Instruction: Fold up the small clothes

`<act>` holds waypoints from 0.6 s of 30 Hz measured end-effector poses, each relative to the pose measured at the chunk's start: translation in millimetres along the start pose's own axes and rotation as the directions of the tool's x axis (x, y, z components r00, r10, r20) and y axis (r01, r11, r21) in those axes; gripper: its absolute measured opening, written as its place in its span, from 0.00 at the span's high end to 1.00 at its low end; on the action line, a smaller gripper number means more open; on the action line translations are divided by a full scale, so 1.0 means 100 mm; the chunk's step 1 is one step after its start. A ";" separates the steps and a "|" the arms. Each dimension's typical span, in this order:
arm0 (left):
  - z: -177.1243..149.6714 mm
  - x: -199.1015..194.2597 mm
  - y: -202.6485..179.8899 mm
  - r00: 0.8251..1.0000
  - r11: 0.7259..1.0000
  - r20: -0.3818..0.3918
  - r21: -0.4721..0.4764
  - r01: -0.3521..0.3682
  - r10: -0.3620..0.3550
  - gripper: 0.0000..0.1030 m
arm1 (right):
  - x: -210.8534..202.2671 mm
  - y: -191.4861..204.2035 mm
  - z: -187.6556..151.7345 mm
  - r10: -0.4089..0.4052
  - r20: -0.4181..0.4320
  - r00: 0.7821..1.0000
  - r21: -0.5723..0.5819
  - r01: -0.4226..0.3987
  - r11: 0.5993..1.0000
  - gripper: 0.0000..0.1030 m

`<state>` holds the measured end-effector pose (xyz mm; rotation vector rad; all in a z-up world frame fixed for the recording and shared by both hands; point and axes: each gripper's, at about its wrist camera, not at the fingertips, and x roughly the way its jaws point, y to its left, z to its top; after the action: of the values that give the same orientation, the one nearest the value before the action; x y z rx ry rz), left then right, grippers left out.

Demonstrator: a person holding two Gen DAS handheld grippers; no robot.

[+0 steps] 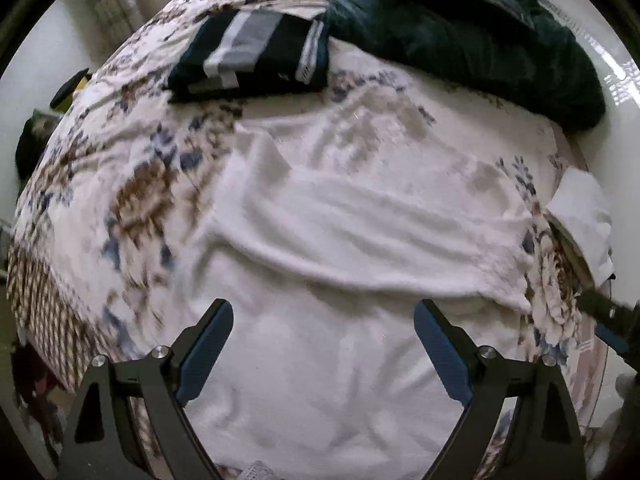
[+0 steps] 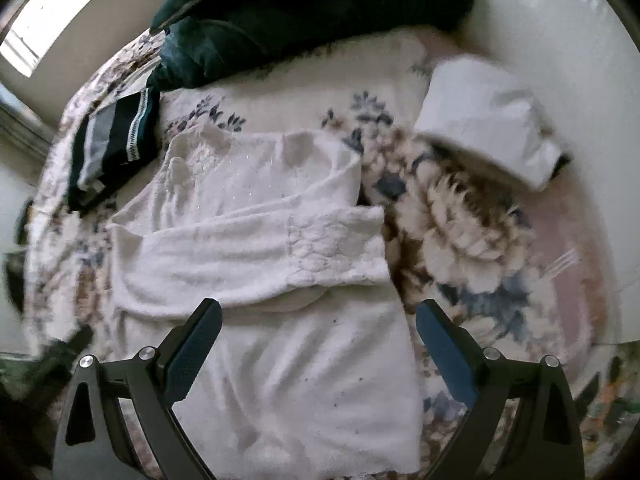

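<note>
A fuzzy white sweater [image 1: 320, 240] lies spread on a floral bedspread [image 1: 132, 200]. In the right wrist view the sweater [image 2: 256, 248] has both sleeves folded across its body. My left gripper [image 1: 323, 312] is open and empty, hovering over the sweater's lower part. My right gripper [image 2: 319, 312] is open and empty, over the sweater's lower right edge. The right gripper's tip shows at the right edge of the left wrist view [image 1: 608, 316].
A folded dark striped garment [image 1: 256, 52] lies at the far side, also in the right wrist view [image 2: 116, 140]. A dark teal blanket [image 1: 460, 28] is piled behind. A folded white garment [image 2: 492, 120] lies at the right, near the bed's white edge [image 2: 580, 80].
</note>
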<state>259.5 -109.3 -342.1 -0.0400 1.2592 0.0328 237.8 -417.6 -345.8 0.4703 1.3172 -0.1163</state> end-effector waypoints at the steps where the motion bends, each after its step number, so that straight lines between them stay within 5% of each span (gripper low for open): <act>1: -0.11 0.04 -0.15 1.000 1.000 -0.014 -0.006 -0.012 0.012 0.10 | 0.05 -0.11 0.04 0.022 -0.030 0.999 0.011 -0.022 1.000 0.04; 4: -0.45 0.17 -0.59 0.998 1.000 -0.063 -0.002 -0.030 0.030 0.10 | 0.30 -0.64 0.23 0.121 -0.157 0.980 0.036 -0.116 0.993 0.04; 9: -1.13 0.56 -1.39 0.976 0.998 -0.218 0.050 0.024 -0.013 0.10 | 0.67 -1.35 0.52 0.109 -0.268 0.957 0.003 -0.112 0.994 0.04; 13: -1.61 0.83 -1.86 0.947 0.992 -0.318 0.093 0.082 -0.048 0.10 | 0.95 -1.67 0.71 0.130 -0.341 0.931 -0.009 -0.142 0.990 0.04; 18: -1.96 1.16 -2.15 0.925 0.990 -0.377 0.109 0.090 -0.042 0.10 | 1.43 -1.76 1.00 0.264 -0.391 0.882 0.006 -0.284 0.959 0.04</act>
<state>118.9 -333.6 -510.1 0.0211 1.6393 -0.1178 304.8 -589.6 -511.2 0.6543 1.6224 0.2617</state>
